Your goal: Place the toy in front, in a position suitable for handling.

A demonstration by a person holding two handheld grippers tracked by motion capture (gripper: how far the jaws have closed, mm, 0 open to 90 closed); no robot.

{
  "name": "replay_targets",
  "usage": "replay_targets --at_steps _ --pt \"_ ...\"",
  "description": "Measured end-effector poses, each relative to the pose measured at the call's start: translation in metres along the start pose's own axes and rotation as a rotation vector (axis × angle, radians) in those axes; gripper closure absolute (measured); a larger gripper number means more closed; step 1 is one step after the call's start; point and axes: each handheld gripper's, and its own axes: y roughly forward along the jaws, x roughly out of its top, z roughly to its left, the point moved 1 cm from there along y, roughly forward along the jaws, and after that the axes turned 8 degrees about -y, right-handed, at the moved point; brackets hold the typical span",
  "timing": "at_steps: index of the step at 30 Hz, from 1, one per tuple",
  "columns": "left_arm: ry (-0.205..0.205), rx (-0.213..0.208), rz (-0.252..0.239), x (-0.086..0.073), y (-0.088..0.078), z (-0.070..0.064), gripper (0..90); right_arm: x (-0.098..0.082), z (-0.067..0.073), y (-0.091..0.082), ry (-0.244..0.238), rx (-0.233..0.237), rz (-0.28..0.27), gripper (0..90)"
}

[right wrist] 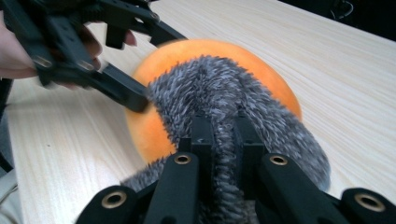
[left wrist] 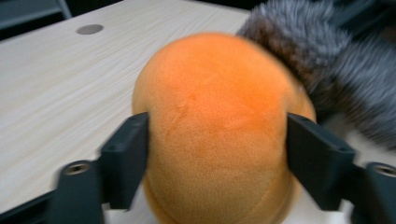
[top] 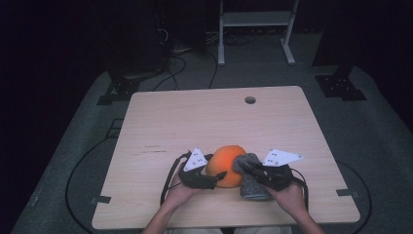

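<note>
I've got the left gripper [top: 214, 179] wrapped around the orange plush ball [top: 225, 165], one jaw on each flank, and in the left gripper view both black jaws sit hard against the soft orange sides, so that claw is clamped on the ball. The ball rests on the wooden table [top: 195, 122], close to the near edge and roughly midway between its left and right edges. On the other side, my right gripper [top: 251, 168] has its jaws pinched together on the grey furry cloth [top: 252, 183]; in the right gripper view the two jaws stand nearly together with a ridge of fur squeezed between them. That cloth lies draped over the right shoulder of the ball, touching it, and trails down onto the table toward the near edge. The left gripper's lower jaw sits just beside the edge of the fur. A round hole [top: 250, 100] sits near the table's far edge.
</note>
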Motion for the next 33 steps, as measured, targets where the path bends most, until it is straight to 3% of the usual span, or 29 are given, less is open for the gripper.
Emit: replay_targets --at_steps 2,4,6,7,10,11,12,14,15,16,18,20,22,24,26,29,30,33 --pt "0.011 -0.002 0.006 -0.002 -0.001 -0.001 31.5 -0.005 -0.002 0.006 -0.005 -0.011 0.025 81.1" --pt "0.017 0.002 0.009 -0.002 -0.002 -0.001 32.7 -0.017 -0.014 0.009 0.056 -0.005 0.044 81.1" --pt "0.023 -0.004 0.007 -0.002 -0.001 -0.002 33.3 -0.025 -0.025 0.008 0.113 -0.033 0.082 81.1" --pt "0.035 -0.002 0.013 -0.002 -0.002 -0.002 33.5 -0.026 -0.027 0.006 0.130 -0.030 0.071 81.1" --pt "0.040 -0.006 0.013 -0.003 -0.003 -0.002 33.4 -0.020 -0.022 0.004 0.096 -0.037 0.052 81.1" --pt "0.030 -0.015 0.013 -0.003 -0.003 -0.001 32.6 -0.020 -0.021 0.006 0.098 -0.033 0.057 81.1" --pt "-0.004 -0.039 0.008 -0.002 -0.004 0.002 29.0 -0.022 -0.022 0.007 0.110 -0.019 0.064 81.1" --pt "-0.116 -0.084 -0.009 0.001 -0.004 0.008 15.4 -0.025 -0.024 0.009 0.128 -0.006 0.063 81.0" --pt "-0.139 -0.082 -0.015 0.002 -0.003 0.010 14.3 -0.026 -0.025 0.009 0.140 0.004 0.061 81.0" --pt "-0.138 -0.080 -0.010 0.001 -0.002 0.009 16.4 -0.027 -0.025 0.009 0.146 0.016 0.063 81.1" --pt "-0.096 -0.044 -0.002 0.000 -0.001 0.005 25.5 -0.027 -0.026 0.009 0.143 0.018 0.075 81.0" --pt "-0.054 -0.038 0.015 -0.001 -0.002 0.002 31.1 -0.026 -0.031 0.007 0.160 0.002 0.084 81.0" --pt "0.003 -0.037 0.026 -0.002 -0.003 -0.001 34.3 -0.025 -0.035 0.003 0.181 -0.012 0.050 81.0" --pt "0.027 -0.040 0.024 -0.002 -0.003 -0.003 34.7 -0.021 -0.034 0.000 0.179 0.000 0.002 81.0" --pt "-0.006 -0.065 0.014 0.001 -0.004 -0.001 29.4 -0.020 -0.031 0.003 0.164 0.010 0.019 81.0" --pt "-0.142 -0.096 0.014 0.003 -0.001 0.009 11.3 -0.021 -0.022 0.006 0.154 0.027 0.018 81.0" --pt "-0.149 -0.107 0.027 0.002 0.000 0.010 11.4 -0.020 -0.020 0.005 0.146 0.033 0.010 81.0" --pt "-0.092 -0.075 0.027 0.000 -0.002 0.005 27.1 -0.022 -0.022 0.006 0.142 0.025 0.016 81.0"
